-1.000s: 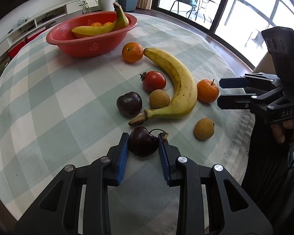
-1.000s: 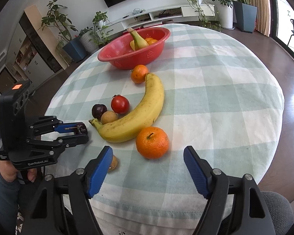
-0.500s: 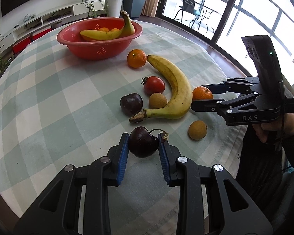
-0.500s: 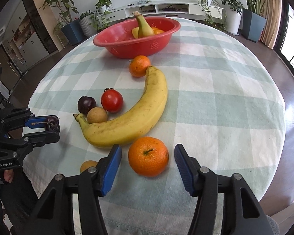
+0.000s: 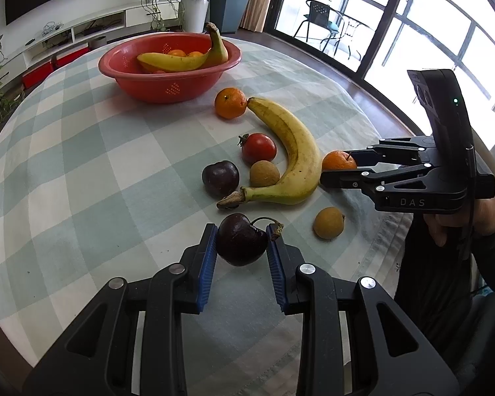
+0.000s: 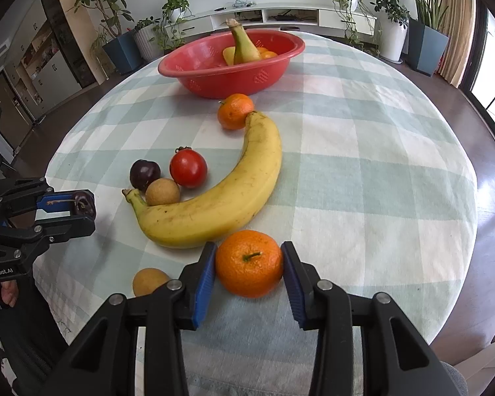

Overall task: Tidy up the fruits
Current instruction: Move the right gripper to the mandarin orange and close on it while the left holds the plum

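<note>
Since a second ago, right gripper [image 6: 249, 265] advanced and closing around near orange [image 6: 249, 263], at six o'clock from banana [image 6: 221, 198]. Left gripper [image 5: 242, 242] clenched on dark plum [image 5: 242, 239]. Best squeezed gently, lifted straight, carried toward red bowl [image 6: 214, 81] at twelve o'clock.

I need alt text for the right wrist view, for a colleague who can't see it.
The right hand-held gripper is closing its blue pads around an orange at the near edge of a checked tablecloth. Beyond lie a banana, tomato, plum and a red basket holding fruit. At left, the left hand-held gripper holds a dark fruit.
</note>
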